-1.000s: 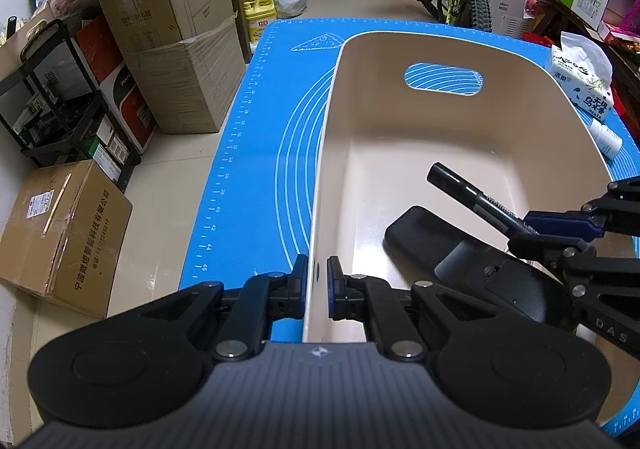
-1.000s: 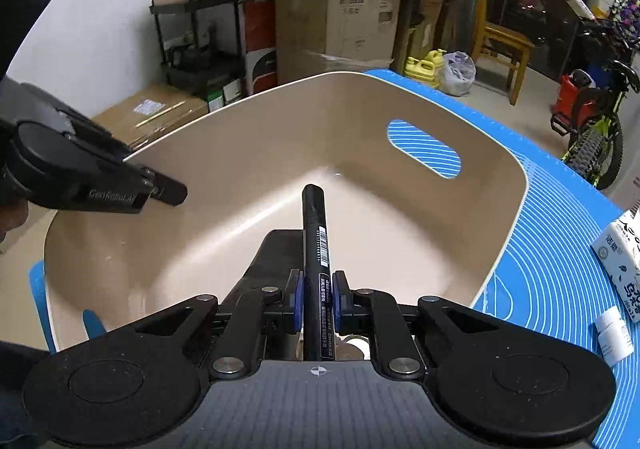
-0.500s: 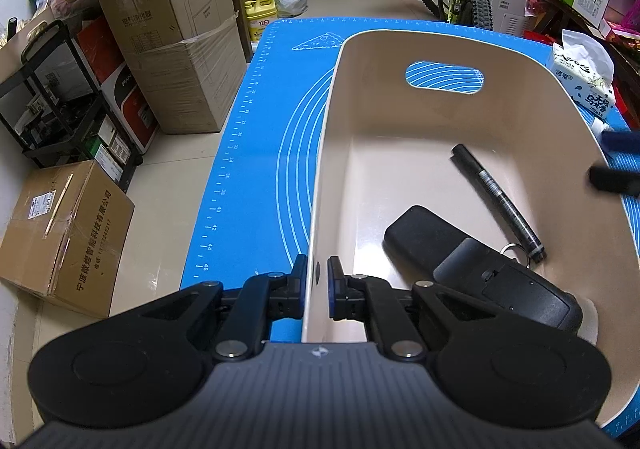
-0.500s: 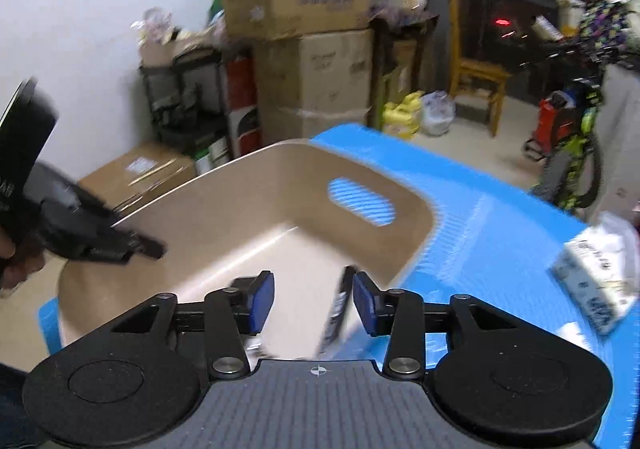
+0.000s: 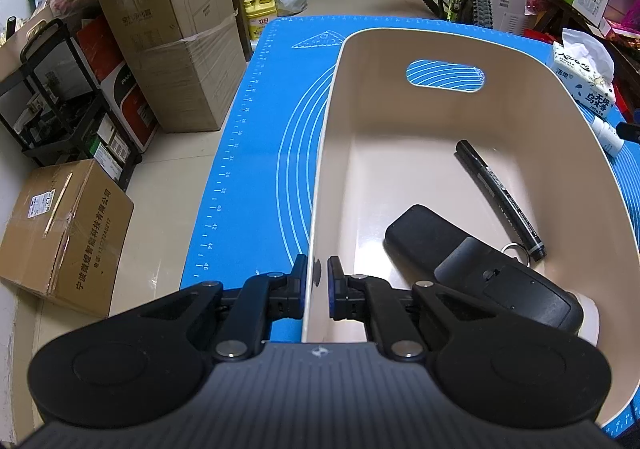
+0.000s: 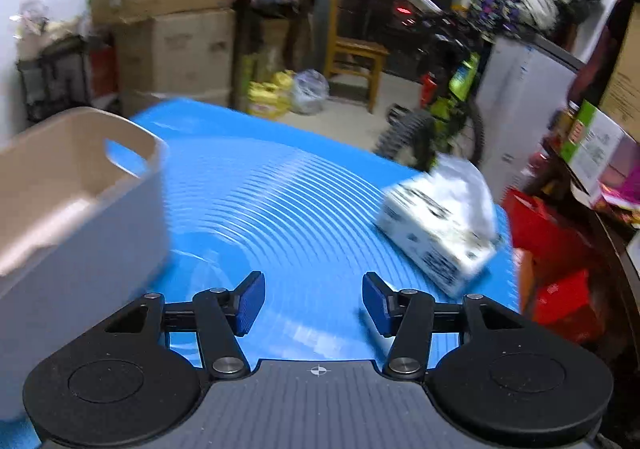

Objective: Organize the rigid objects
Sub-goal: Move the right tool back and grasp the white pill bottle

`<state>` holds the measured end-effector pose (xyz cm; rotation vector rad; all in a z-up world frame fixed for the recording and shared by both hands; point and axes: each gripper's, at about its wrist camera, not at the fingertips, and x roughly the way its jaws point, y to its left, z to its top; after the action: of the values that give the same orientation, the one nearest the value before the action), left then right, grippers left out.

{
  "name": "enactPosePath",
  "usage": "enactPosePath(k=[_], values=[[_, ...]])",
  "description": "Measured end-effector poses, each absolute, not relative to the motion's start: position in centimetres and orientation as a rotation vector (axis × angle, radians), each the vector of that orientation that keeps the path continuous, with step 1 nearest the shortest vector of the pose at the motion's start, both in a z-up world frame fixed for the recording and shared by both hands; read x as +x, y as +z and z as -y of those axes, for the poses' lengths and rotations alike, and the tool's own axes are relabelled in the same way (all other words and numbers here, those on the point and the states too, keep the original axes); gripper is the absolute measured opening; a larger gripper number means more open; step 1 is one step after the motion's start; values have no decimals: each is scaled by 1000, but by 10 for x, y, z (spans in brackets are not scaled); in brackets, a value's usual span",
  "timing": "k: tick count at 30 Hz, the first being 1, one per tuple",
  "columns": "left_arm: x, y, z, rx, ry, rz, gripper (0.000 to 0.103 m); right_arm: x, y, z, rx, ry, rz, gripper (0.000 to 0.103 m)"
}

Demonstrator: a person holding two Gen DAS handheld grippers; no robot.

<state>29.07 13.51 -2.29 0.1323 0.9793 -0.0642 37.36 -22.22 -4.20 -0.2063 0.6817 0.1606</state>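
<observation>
Bottle (image 5: 609,135) maybe next: outside bin (image 5: 332,153), right gripper (image 6: 313,303) nearer, jaws just opened, empty; left gripper (image 5: 317,281) pinches bin wall.

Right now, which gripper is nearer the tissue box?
Right. The right gripper, open, hangs over the blue mat near the tissue box; the left gripper clamps the bin's near rim.

Dim indoor light, fisheye bending at the edges; left wrist view sharp, right wrist view smeared by motion blur.
</observation>
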Motion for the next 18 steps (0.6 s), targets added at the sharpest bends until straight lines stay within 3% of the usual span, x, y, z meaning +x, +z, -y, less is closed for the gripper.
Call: enactPosePath(k=[18], values=[[292, -25, -131, 141, -65, -984, 10, 429, -111, 273, -234, 30, -775, 67]])
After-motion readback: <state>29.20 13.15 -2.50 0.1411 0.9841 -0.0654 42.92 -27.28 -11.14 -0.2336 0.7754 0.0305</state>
